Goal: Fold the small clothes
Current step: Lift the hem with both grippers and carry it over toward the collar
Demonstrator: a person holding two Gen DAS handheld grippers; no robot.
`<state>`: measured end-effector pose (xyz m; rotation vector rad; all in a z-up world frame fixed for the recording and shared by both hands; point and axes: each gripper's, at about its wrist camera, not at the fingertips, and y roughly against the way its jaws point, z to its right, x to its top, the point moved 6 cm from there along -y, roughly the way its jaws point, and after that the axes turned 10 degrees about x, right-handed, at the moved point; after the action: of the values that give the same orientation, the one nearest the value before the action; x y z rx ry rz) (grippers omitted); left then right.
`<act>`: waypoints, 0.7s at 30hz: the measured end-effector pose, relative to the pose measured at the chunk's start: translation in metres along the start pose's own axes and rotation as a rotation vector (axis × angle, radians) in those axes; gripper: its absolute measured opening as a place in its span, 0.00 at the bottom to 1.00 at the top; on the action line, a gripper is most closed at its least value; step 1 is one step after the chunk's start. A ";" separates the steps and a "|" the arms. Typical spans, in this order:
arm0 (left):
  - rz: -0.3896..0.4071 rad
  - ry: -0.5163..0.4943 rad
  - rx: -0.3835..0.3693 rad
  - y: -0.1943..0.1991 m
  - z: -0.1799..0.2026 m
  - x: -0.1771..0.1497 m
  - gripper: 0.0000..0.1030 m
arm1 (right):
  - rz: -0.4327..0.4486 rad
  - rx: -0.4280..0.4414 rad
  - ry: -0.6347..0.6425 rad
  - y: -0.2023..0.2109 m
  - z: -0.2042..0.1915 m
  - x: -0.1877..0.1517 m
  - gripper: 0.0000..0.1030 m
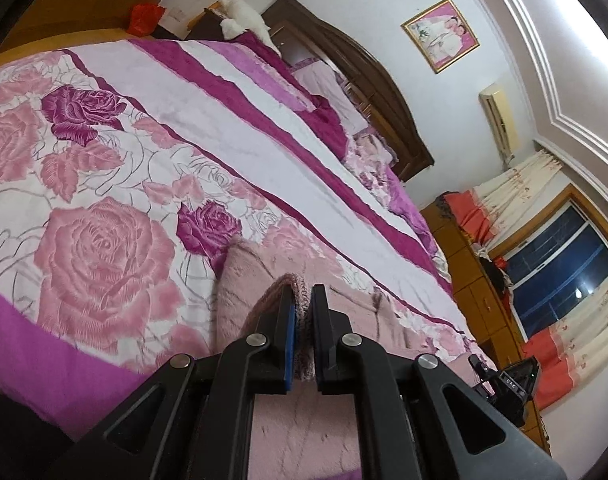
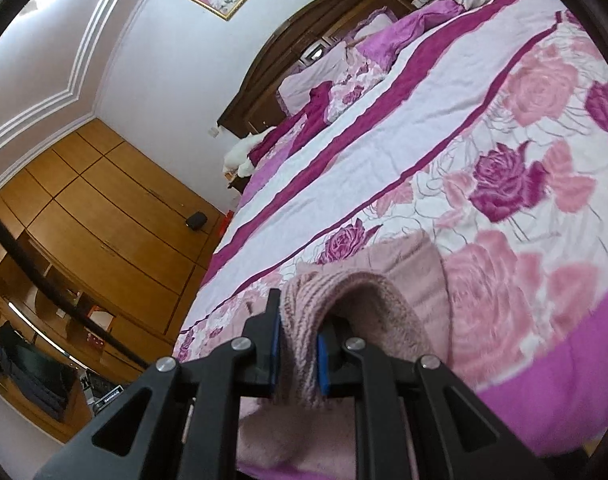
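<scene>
Left wrist view: your left gripper has its jaws clenched on a ribbed, knitted edge of the pink garment, which bulges out between the blue pads. The rest of the garment trails ahead and to the left of the jaws, lying on the bed. The part near the jaws looks lifted; whether it clears the cover cannot be told.

Right wrist view: your right gripper grasps a thicker bunch of the same ribbed edge, so its jaws stand slightly apart around the fabric. Here the pink garment extends ahead and to the right of the jaws, onto the bed.

Relation for the coming move: the held edge appears to run between your two hands, with the body of the cloth lying forward of both; neither hand is clearly nearer. A fold would likely carry this edge forward over the body.

Materials: the garment is soft, fuzzy knit with a corded hem, limp and easily creased. The bed cover is plush, printed with pink and purple roses and magenta stripes.
</scene>
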<state>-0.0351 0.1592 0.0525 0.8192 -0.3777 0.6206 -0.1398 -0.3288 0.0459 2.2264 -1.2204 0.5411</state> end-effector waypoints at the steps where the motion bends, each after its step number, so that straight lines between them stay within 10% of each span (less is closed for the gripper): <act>1: -0.001 0.002 0.004 -0.004 0.000 0.003 0.00 | -0.005 -0.004 -0.001 -0.006 0.003 0.003 0.14; 21: -0.038 -0.031 0.097 -0.085 -0.003 0.043 0.00 | -0.121 -0.154 -0.123 -0.093 0.064 0.039 0.14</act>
<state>0.0527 0.1327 0.0264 0.9280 -0.3618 0.5944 -0.0351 -0.3526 -0.0056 2.2117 -1.1372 0.2569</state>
